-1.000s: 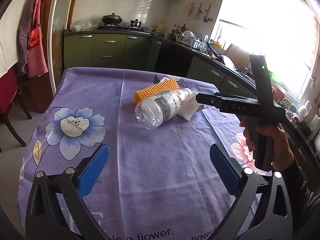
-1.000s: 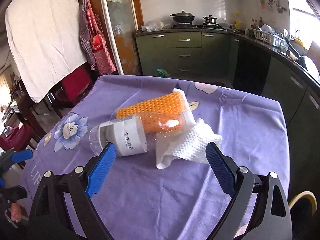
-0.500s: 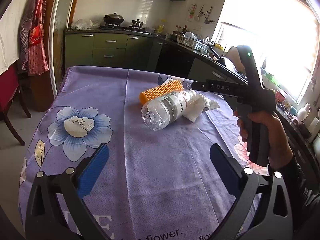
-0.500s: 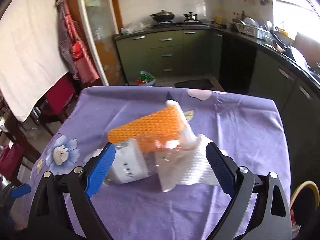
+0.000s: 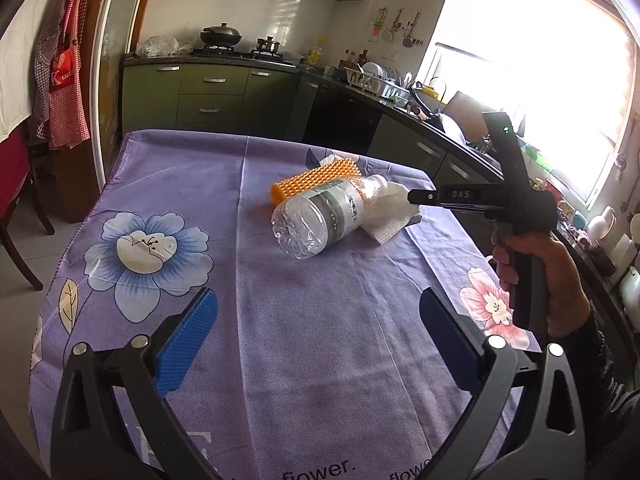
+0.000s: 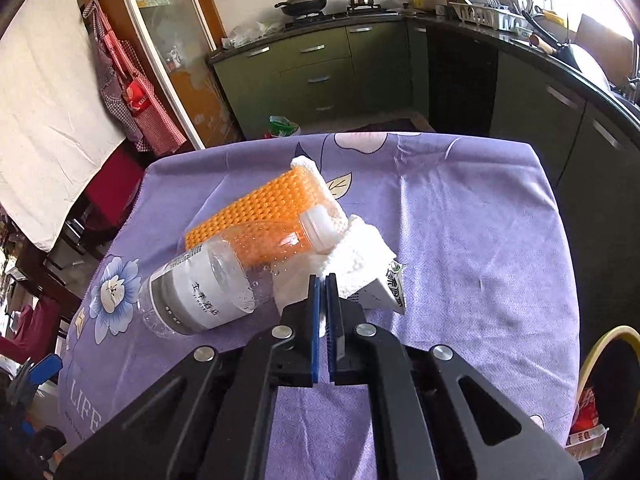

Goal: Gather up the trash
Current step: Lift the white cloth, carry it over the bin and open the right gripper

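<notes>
Right claw point(image 6: 322, 280) just clamped on white tissue point(image 6: 352, 260)

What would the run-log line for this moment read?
right tool: just closed, shut, tips at paper towel, nothing seen between pads | left tool: open, empty | bottle: lying on tablecloth

Green kitchen cabinets point(image 5: 208, 92), white tiled wall point(image 5: 276, 12), bright window point(image 5: 540, 92), purple floral tablecloth point(image 5: 280, 320), grey tiled floor point(image 5: 24, 264)

Both wrist views look down over the purple tablecloth point(image 5: 320, 320) toward the kitchen, sharing the plastic bottle point(image 6: 200, 296).
</notes>
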Demonstrator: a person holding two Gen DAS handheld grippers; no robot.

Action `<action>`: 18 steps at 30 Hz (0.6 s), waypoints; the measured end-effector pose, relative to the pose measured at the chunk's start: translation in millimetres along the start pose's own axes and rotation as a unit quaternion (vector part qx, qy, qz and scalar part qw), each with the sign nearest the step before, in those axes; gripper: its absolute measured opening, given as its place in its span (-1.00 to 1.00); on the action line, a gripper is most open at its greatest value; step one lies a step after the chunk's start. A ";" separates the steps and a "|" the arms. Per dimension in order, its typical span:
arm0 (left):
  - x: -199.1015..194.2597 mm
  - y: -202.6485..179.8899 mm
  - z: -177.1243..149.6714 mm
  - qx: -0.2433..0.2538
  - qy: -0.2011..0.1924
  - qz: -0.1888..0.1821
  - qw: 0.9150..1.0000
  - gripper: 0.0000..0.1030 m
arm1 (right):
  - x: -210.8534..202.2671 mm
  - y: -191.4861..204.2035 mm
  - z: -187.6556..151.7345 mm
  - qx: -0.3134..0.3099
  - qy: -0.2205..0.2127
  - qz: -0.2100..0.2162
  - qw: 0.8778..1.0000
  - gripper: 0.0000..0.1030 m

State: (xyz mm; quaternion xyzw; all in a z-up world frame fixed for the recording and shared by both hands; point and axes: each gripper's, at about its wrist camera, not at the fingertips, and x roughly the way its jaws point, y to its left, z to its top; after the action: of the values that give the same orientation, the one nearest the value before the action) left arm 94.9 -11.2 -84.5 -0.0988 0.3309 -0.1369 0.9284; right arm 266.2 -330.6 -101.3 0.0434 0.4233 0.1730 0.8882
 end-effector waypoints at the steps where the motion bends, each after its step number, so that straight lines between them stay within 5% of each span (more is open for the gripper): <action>1: -0.6 -0.8 0.0 0.001 -0.001 0.000 1.000 0.87 | -7.6 1.2 -0.2 -0.002 -0.006 0.002 1.000 -0.93; 18: -5.5 -18.8 -2.0 0.020 -0.002 -0.009 1.000 0.87 | -119.1 6.8 18.9 -0.011 -0.095 0.038 0.995 -0.93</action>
State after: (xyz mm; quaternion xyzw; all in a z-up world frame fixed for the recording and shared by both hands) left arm 86.0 -27.3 -77.7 -0.0835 0.3256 -0.1516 0.9295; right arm 209.6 -363.9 0.1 0.0657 0.3335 0.2060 0.9176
